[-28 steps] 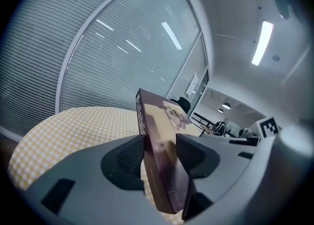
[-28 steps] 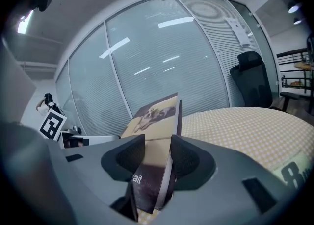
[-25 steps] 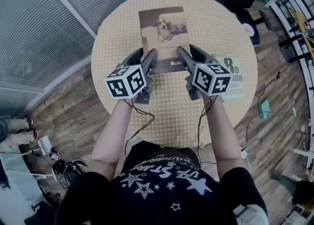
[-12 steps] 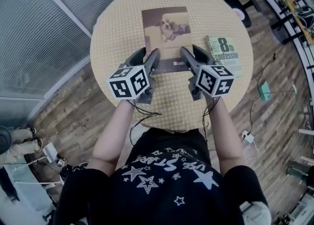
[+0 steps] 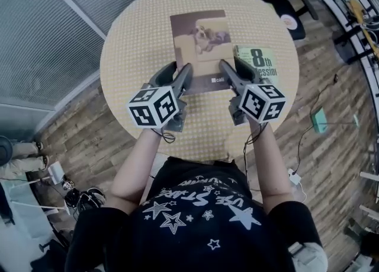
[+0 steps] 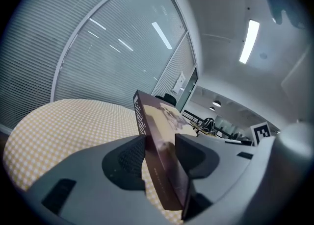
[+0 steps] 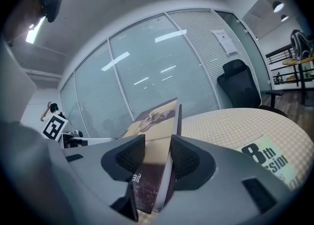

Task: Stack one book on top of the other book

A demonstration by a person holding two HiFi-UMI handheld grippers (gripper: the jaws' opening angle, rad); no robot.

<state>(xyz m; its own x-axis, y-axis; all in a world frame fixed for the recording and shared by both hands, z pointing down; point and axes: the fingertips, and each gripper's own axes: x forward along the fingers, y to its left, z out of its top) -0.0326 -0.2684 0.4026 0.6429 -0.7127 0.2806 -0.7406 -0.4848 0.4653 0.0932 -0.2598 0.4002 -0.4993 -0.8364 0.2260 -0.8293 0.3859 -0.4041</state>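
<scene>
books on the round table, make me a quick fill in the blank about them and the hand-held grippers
1. The brown book shows a ___ on its cover.
2. The left hand-held gripper and the right hand-held gripper are both shut on the ___ book's near edge.
3. In the head view, the green book lies flat on the table to the ___ of the brown book.
4. The big numeral on the green book is ___.
Missing words: dog; brown; right; 8

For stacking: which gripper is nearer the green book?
Right. The right gripper, holding the dog-cover book, is beside the green book; the left gripper, jaws just tightening, holds its other edge.
</scene>
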